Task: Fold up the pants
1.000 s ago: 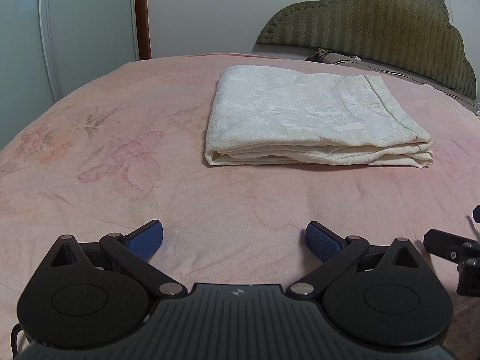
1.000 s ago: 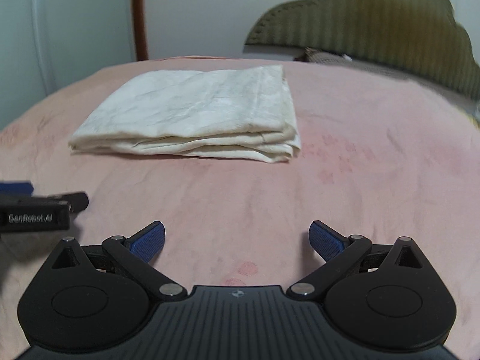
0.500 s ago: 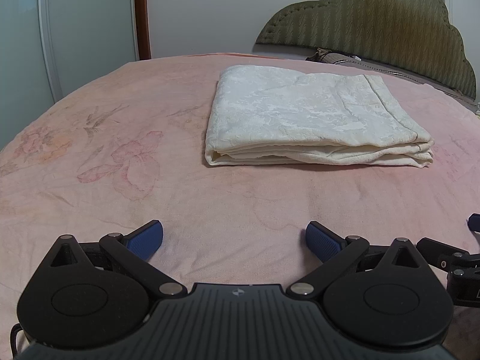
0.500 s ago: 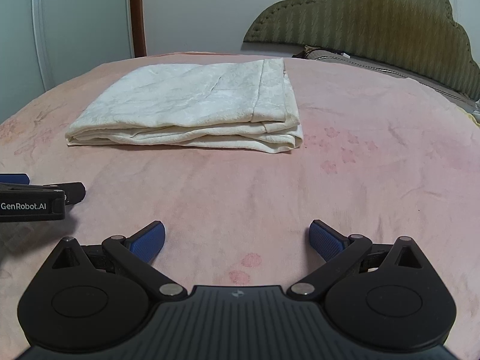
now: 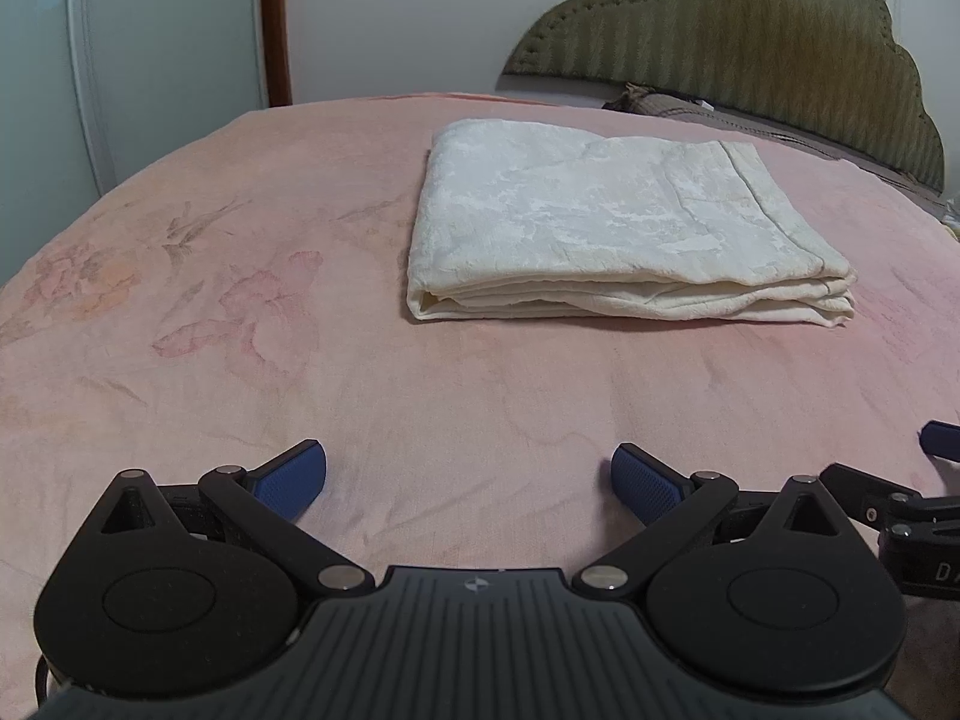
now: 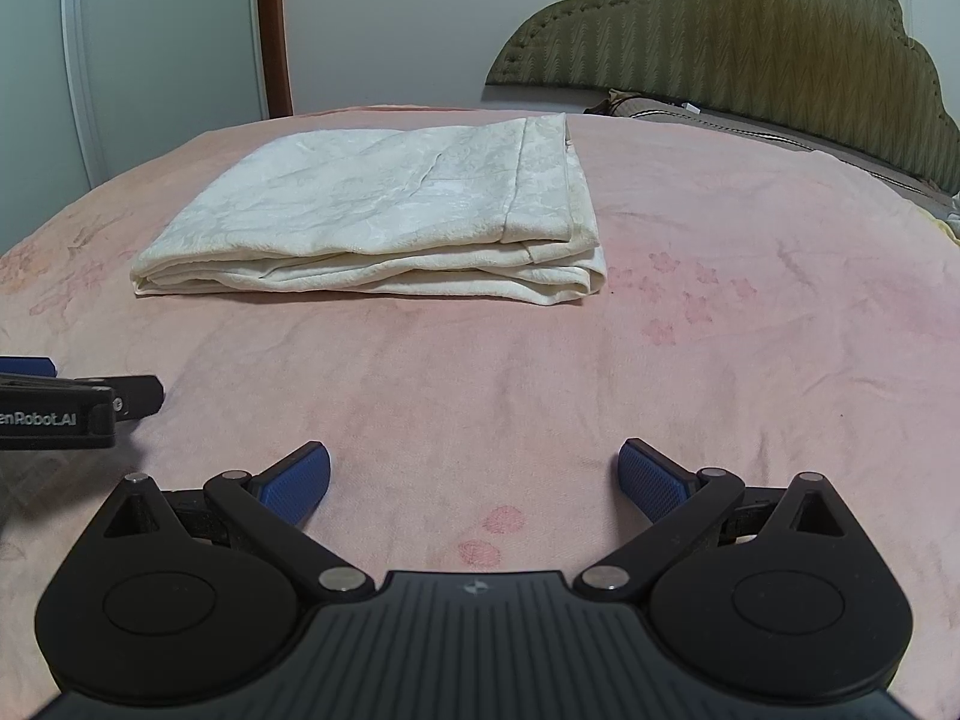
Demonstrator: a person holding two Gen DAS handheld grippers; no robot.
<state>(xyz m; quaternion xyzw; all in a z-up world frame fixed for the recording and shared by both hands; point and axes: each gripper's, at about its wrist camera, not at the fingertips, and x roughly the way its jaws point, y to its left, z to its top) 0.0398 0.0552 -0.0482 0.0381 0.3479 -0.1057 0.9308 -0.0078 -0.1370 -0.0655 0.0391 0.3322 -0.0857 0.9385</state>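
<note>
The cream pants lie folded in a flat rectangular stack on the pink bedspread; they also show in the right wrist view. My left gripper is open and empty, low over the bedspread, well short of the stack's near edge. My right gripper is open and empty too, at about the same distance from the stack. Each gripper shows at the edge of the other's view: the right one and the left one.
A padded olive headboard stands at the back right, with a pillow edge below it. White wardrobe doors and a brown door frame are at the back left. The bedspread has flower prints.
Both grippers have drifted slightly nearer each other and stayed open. The folded pants have not moved.
</note>
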